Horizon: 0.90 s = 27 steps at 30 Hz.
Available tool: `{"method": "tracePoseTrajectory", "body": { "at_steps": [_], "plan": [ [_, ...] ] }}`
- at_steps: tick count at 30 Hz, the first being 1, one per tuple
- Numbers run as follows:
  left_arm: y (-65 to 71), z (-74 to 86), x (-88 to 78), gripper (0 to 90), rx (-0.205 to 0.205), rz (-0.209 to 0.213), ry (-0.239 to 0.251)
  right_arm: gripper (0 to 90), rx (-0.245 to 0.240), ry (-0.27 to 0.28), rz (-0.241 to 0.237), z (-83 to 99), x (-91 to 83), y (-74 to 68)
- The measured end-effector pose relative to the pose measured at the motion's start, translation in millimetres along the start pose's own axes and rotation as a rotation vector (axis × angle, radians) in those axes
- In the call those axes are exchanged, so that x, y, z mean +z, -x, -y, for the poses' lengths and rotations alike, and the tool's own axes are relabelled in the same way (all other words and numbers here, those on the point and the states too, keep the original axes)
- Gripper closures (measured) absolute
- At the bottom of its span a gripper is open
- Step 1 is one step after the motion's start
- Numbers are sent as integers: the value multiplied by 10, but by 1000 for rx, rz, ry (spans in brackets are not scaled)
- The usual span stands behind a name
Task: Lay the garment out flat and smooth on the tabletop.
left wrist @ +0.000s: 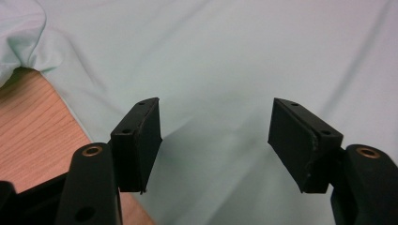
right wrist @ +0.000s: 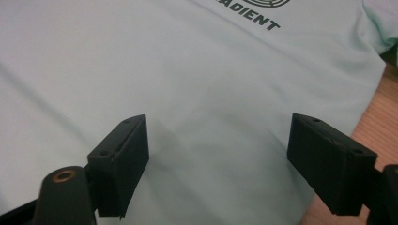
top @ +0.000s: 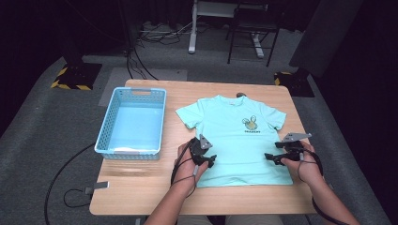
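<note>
On the near half of the wooden table (top: 141, 190) a mint-green T-shirt (top: 234, 140) lies flat, front up, collar toward the far edge and hem toward the person, so its long axis runs near to far. Both grippers sit at its lower body, one on each side seam. The left gripper (top: 210, 161) rests at the shirt's left edge and points right, inward over the cloth; the right gripper (top: 271, 158) rests at the right edge and points left. Each hand is thus nearest its own side of the garment, and the two face each other across the shirt's width.

Seen from the left gripper view, the left gripper (left wrist: 216, 140) has its jaws spread with only smooth fabric beyond them, nothing pinched, and the shirt's edge and bare wood just to one side. From the right gripper view the right gripper (right wrist: 218, 161) likewise stands with jaws wide apart over the cloth, below the printed logo (right wrist: 248, 11), gripping nothing.

The likely next move is a pinch of each side edge, so the fabric must come between the pads.

Left of the shirt, well apart from both hands, stands a light blue perforated basket (top: 108, 124); it appears empty.
</note>
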<state>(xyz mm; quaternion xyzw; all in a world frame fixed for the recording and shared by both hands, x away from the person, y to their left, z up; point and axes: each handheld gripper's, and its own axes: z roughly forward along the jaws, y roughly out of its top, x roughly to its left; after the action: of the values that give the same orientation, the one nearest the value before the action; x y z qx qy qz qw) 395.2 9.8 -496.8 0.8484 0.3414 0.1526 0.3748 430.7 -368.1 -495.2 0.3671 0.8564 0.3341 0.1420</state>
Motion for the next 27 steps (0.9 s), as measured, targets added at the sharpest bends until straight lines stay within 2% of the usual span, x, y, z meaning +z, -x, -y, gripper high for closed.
{"method": "tracePoseTrajectory", "body": {
  "at_steps": [8,14,27],
  "plan": [
    [96,29,-312,337,18,-21,21,199,-17,41,5,39,-311,-113],
    [96,64,-548,328,32,-50,36,192,-38,64,4,31,-512,-202],
    [62,232,-963,313,22,-101,51,191,-60,85,20,68,-849,-292]
  ]
}}
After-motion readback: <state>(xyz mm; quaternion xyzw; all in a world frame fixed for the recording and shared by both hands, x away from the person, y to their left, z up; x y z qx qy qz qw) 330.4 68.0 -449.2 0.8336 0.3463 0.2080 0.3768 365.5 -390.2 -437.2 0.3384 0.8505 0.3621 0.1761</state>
